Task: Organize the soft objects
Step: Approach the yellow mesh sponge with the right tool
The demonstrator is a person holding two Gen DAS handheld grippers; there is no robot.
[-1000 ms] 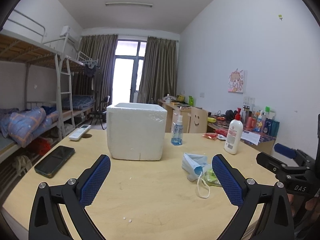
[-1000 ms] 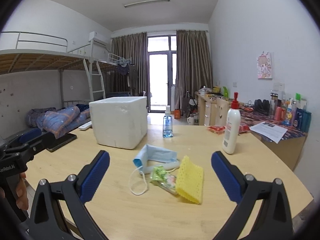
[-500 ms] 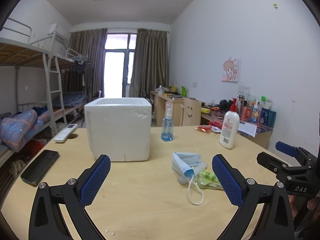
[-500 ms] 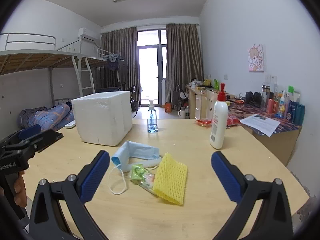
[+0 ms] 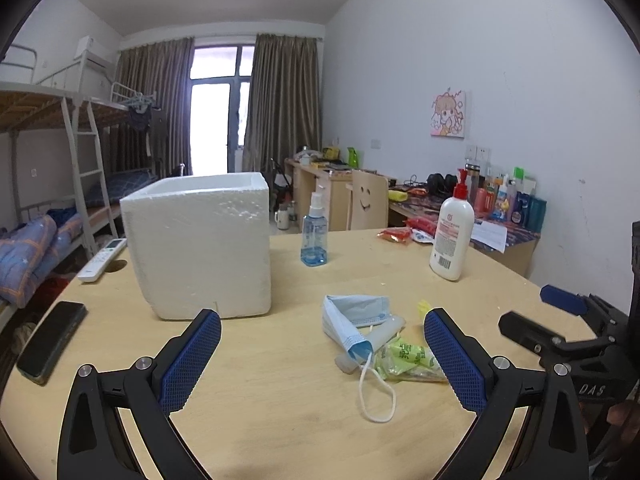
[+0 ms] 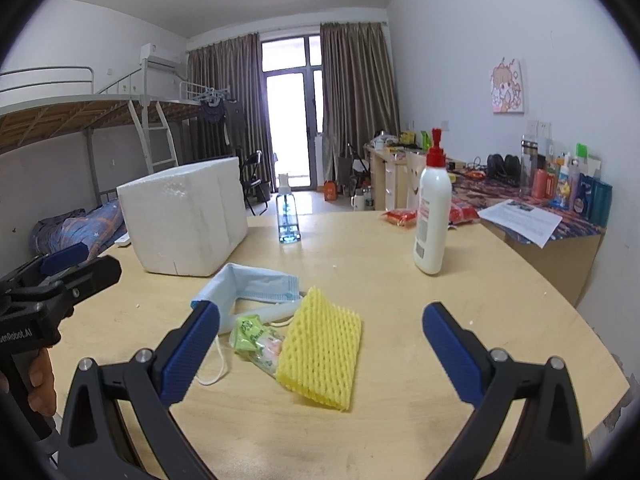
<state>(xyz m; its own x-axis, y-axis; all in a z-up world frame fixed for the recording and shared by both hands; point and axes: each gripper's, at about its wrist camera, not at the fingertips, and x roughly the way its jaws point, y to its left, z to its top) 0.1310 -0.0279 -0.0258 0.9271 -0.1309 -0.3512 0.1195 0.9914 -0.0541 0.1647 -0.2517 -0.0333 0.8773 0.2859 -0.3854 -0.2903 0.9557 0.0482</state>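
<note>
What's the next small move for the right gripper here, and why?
Probably ease the right gripper forward and down onto the yellow foam net sleeve. Its jaws stand wide open and empty, the sleeve lies flat between them as the nearest soft item, and the open-topped white foam box sits just beyond the blue face mask to receive it.
</note>
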